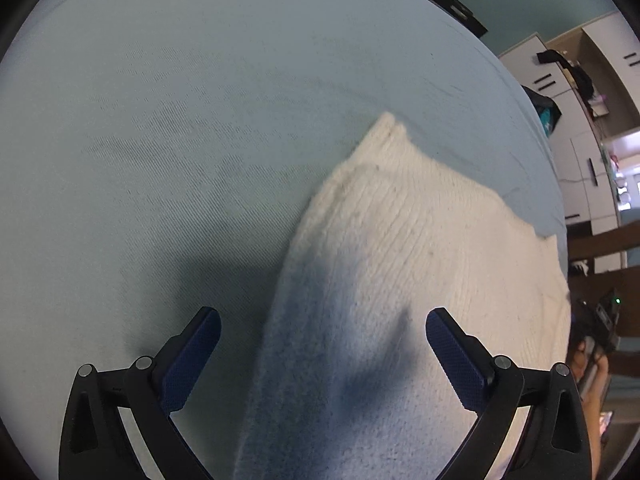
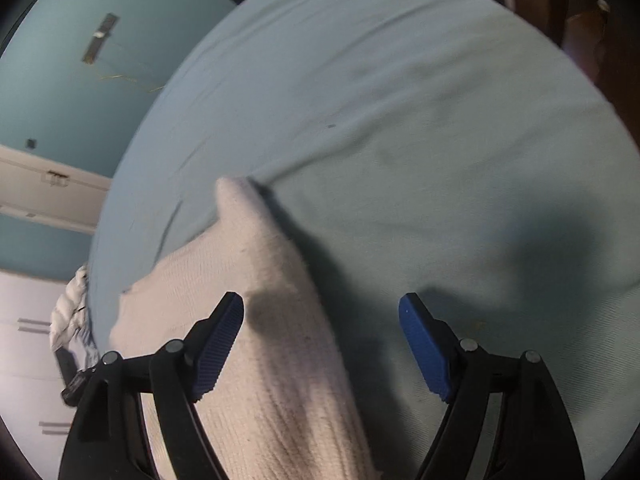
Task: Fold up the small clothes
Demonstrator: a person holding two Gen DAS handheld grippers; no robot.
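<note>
The cream knitted sweater (image 1: pixel 400 264) lies on the blue bed sheet (image 1: pixel 160 140), under the left tool (image 1: pixel 323 354) and right tool (image 2: pixel 321 346), both spread wide and empty; soft, light and floppy, it looks best pinched at its edges.

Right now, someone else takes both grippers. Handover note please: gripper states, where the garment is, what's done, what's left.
Left gripper: open, holding nothing, pointing down over the white knit garment.
Right gripper: open, holding nothing, over the garment's right edge, one finger above the knit, the other above the bed sheet.
Garment: lying on the light blue sheet, with a corner pointing away from the grippers. It looks laid down and released.
Done: how many folds are made cannot be told from these views.
Left: check the shape, then probably re-grip an edge and fold on.
</note>
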